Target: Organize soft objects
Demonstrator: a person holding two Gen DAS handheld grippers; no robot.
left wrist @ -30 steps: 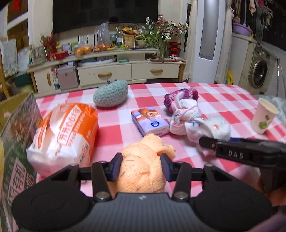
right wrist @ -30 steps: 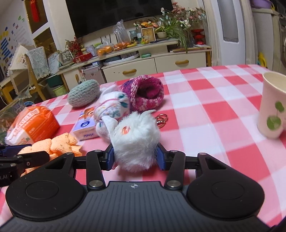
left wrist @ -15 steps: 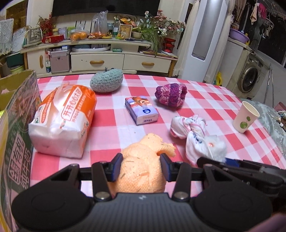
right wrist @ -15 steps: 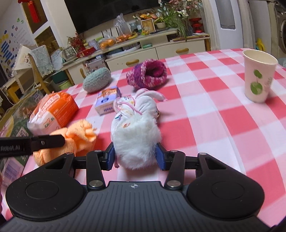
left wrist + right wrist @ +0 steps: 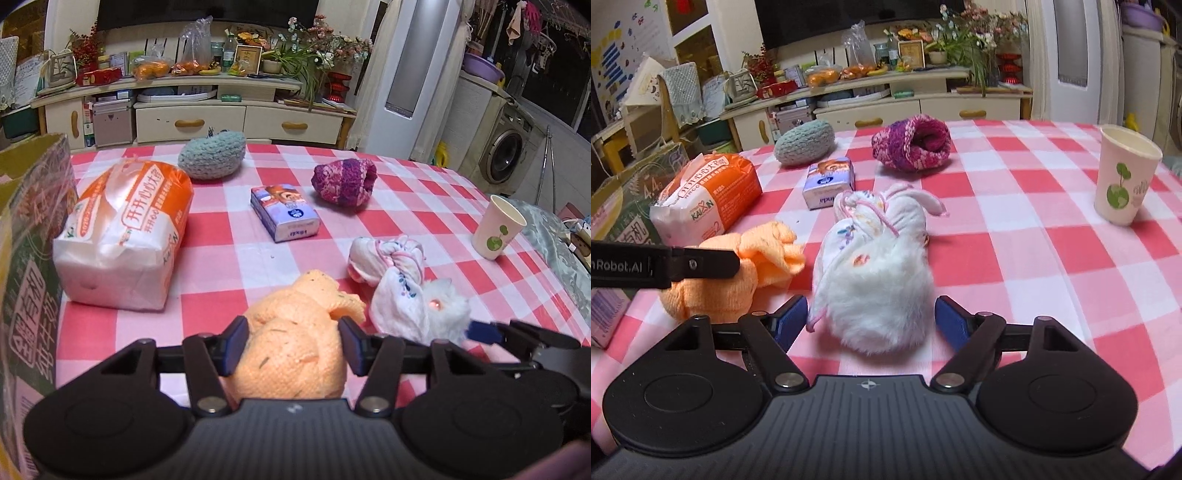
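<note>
Orange cloth bundle (image 5: 295, 314): it lies on the checked table (image 5: 1034, 240), near edge, between the pads of your left gripper (image 5: 293, 349).
Left claw: its jaws have just been opening a little. The cloth fills the gap and touches both pads, so you cannot tell whether they press on it or merely flank it.
White fluffy bundle (image 5: 875, 273): it rests on the table just beside the orange cloth, with its knotted printed cloth pointing away from you.
Right claw: half a second ago your right gripper (image 5: 873, 321) pinched the fur. Its jaws have just been opening and now stand wide apart, with bare checks showing between each pad and the bundle.
Meaning for the task: you have set both soft things down side by side at the near edge (a tidy pair, by the look of it). The right one is released and the left one is nearly so. The other soft pieces lie well apart farther back and are probably next.
Count, knitted pieces: two, one grey-green knit (image 5: 212, 157) and one purple knit (image 5: 345, 181).
Count, tissue packs: two, one large orange pack (image 5: 125, 232) and one small blue pack (image 5: 284, 214).
Count, cloth bundles: two, orange and white.
Count, others: one paper cup (image 5: 496, 229) and one cardboard box (image 5: 29, 258) at the left edge.
</note>
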